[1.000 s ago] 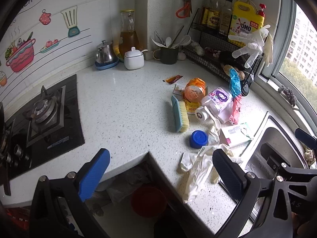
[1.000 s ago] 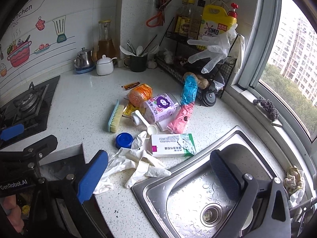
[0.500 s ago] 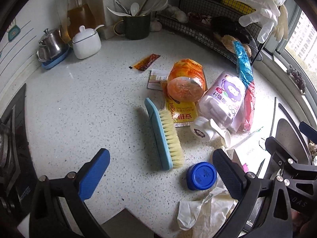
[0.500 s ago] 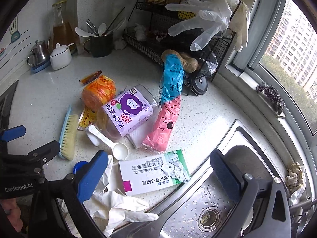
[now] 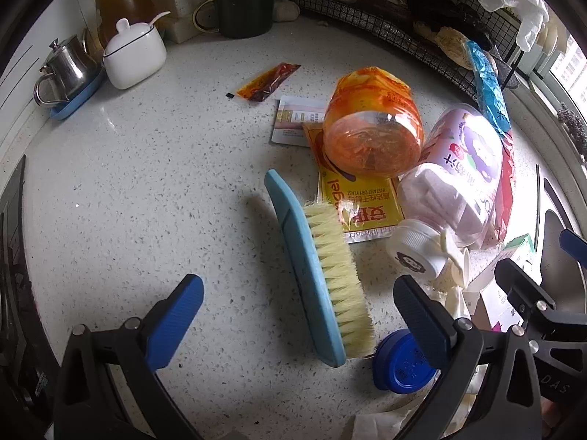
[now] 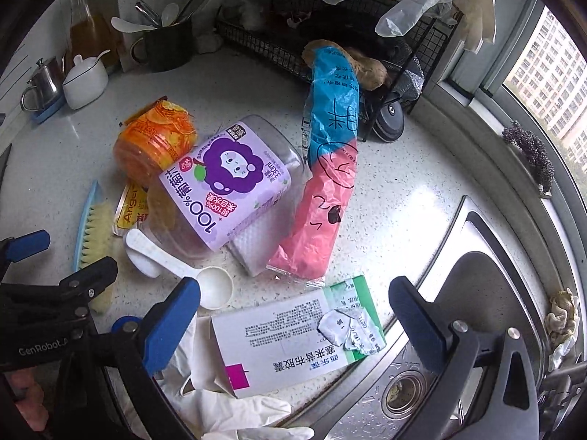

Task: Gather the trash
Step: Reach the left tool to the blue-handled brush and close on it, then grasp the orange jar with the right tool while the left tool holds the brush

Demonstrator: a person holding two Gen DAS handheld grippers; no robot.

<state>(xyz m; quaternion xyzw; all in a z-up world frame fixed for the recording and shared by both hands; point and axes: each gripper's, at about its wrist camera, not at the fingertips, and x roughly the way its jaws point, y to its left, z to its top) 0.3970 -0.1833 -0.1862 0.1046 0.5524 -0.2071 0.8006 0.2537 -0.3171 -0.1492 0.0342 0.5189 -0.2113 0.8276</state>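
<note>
Trash litters the white speckled counter [image 5: 146, 183]. My left gripper [image 5: 299, 306] is open just above a blue scrub brush [image 5: 323, 286], with an orange jar [image 5: 372, 135] on its side, a yellow yeast packet [image 5: 359, 201], a purple-labelled bottle [image 5: 455, 187] and a blue cap [image 5: 401, 363] beyond and to the right. A red sauce sachet [image 5: 268, 81] lies further back. My right gripper [image 6: 295, 310] is open over a white and green medicine box [image 6: 293, 341], near a white scoop [image 6: 183, 267], a pink and blue bag [image 6: 323, 190], the purple-labelled bottle [image 6: 227, 183] and white gloves [image 6: 234, 407].
A steel sink [image 6: 477, 311] sits right of the box. A wire rack [image 6: 330, 36] with hanging gloves stands at the back. A dark cup of utensils [image 5: 244, 7], a white sugar pot [image 5: 134, 55] and a small steel pot [image 5: 66, 66] line the back wall.
Both grippers have moved forward and down toward the counter; the trash pile looms larger. The stove and the floor gap have dropped out of the left view. Both stay open.
</note>
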